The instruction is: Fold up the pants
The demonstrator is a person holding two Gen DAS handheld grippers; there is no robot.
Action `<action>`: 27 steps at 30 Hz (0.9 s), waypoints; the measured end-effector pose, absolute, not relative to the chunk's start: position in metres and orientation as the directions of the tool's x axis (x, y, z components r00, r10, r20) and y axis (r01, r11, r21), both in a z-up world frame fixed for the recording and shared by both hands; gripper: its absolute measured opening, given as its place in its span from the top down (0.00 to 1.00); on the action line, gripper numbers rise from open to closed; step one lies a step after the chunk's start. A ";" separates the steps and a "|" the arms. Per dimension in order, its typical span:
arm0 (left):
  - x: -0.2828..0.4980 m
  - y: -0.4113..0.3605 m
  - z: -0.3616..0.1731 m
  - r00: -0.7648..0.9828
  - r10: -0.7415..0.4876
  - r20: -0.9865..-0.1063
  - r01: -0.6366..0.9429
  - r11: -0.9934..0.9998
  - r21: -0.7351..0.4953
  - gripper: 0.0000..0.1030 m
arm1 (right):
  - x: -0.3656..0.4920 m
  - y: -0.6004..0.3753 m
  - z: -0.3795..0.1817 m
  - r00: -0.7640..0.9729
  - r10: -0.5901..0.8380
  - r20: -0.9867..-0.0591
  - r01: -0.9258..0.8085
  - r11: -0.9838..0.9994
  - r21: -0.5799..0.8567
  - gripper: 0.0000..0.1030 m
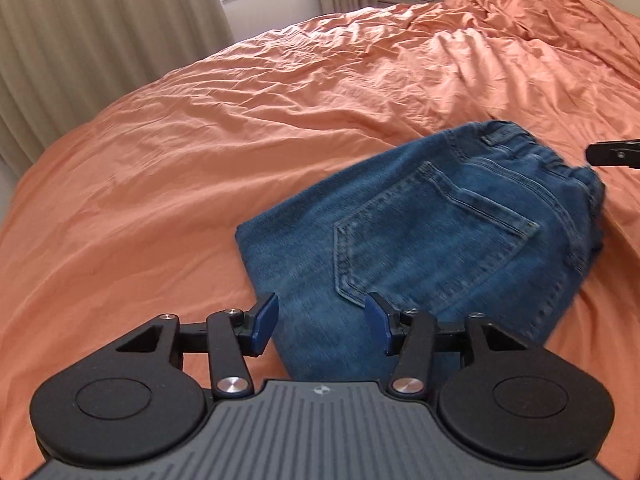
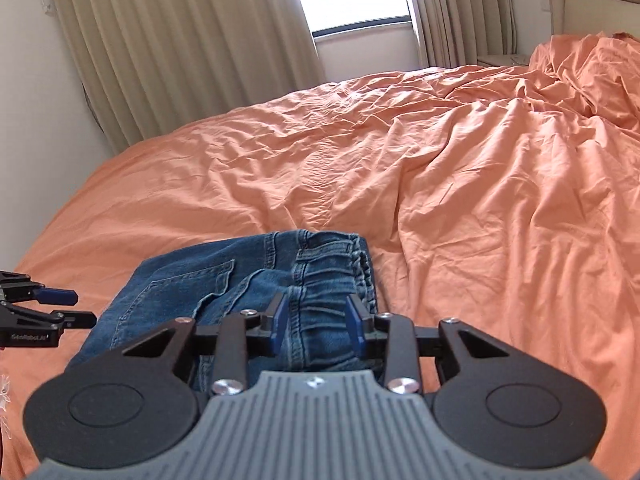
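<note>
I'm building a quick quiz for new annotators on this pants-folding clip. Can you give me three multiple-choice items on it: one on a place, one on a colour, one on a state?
1. Where do the jeans lie?
A. On the bed sheet
B. On a wooden floor
C. Over a chair back

2. What colour is the bed sheet?
A. White
B. Orange
C. Green

3. How do the jaws of the left gripper stand?
A. Clamped on the waistband
C. Shut on nothing
B. Apart, pressing on nothing

Answers:
1 A: the folded denim rests flat on the sheet in both views.
2 B: the whole cover is orange.
3 B: both blue pads stand apart above the denim, with a clear gap between them.
</note>
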State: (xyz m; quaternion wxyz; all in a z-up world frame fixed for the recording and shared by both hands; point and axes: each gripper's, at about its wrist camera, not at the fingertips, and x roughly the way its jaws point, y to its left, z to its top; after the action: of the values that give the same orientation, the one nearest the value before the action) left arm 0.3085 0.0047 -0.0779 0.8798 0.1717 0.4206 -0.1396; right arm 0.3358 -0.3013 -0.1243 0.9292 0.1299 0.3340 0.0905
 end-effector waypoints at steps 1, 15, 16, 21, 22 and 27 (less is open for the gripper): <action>0.297 0.004 -0.076 0.604 -0.116 -0.789 0.407 0.895 0.180 0.38 | 0.330 -0.300 -0.131 0.766 0.253 -0.591 -0.071 0.947 0.313 0.72; 0.222 0.012 -0.131 0.630 0.011 -0.776 0.241 0.948 0.209 0.38 | 0.326 -0.305 -0.171 0.798 0.262 -0.543 -0.035 0.919 0.392 0.71; 0.226 0.011 -0.133 0.637 0.009 -0.771 0.229 0.952 0.201 0.43 | 0.325 -0.304 -0.170 0.801 0.261 -0.540 -0.040 0.922 0.386 0.72; 0.221 -0.010 -0.117 0.674 0.052 -0.737 0.312 0.884 0.348 0.81 | 0.317 -0.308 -0.163 0.809 0.260 -0.528 -0.053 0.925 0.375 0.71; 0.220 -0.012 -0.116 0.678 0.069 -0.732 0.341 0.853 0.395 0.81 | 0.316 -0.309 -0.163 0.804 0.263 -0.534 -0.052 0.925 0.377 0.71; 0.229 -0.006 -0.137 0.611 0.110 -0.784 0.400 0.812 0.425 0.82 | 0.317 -0.314 -0.172 0.770 0.250 -0.587 -0.010 0.924 0.381 0.71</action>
State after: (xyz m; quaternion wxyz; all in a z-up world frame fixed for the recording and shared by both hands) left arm 0.2292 -0.0057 -0.1370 0.8478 0.2945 0.4326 -0.0857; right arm 0.3168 -0.3139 -0.1716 0.9232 0.1812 0.3316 0.0703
